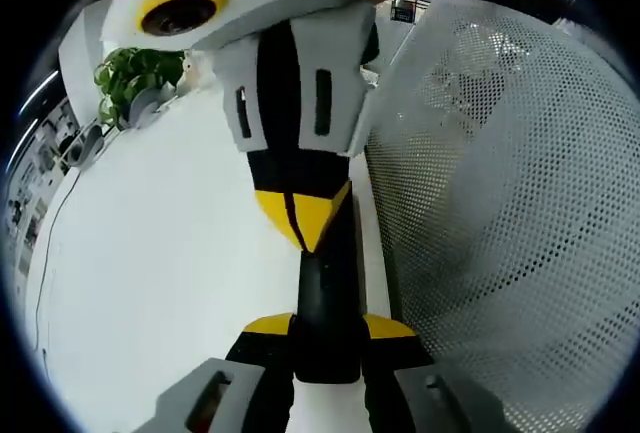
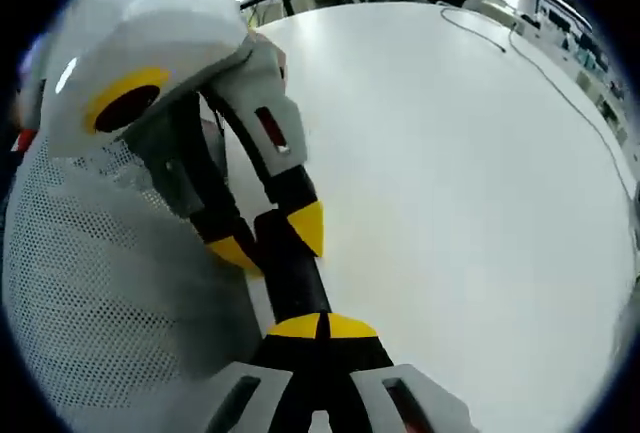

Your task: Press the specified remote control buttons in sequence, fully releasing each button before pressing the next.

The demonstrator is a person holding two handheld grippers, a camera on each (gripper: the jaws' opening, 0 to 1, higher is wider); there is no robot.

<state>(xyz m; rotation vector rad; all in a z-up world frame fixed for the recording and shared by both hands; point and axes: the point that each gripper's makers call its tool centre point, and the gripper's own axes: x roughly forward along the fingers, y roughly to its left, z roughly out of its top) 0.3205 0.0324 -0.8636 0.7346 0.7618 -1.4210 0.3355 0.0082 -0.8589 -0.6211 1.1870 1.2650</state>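
While the left gripper (image 1: 325,338) clamps the black remote (image 1: 328,303), the right gripper's (image 1: 300,223) closed tips press a button; release fully next.

A white table (image 1: 150,253) spreads across the left half of the left gripper view, and it takes up the centre and right of the right gripper view. At the upper left of the left gripper view a green leafy plant (image 1: 135,78) stands near the table's far edge. A white mesh chair back (image 1: 500,203) covers the right side of that view; the same perforated mesh lies at the lower left of the right gripper view. A thin cable (image 2: 540,68) trails across the table at the upper right of the right gripper view.
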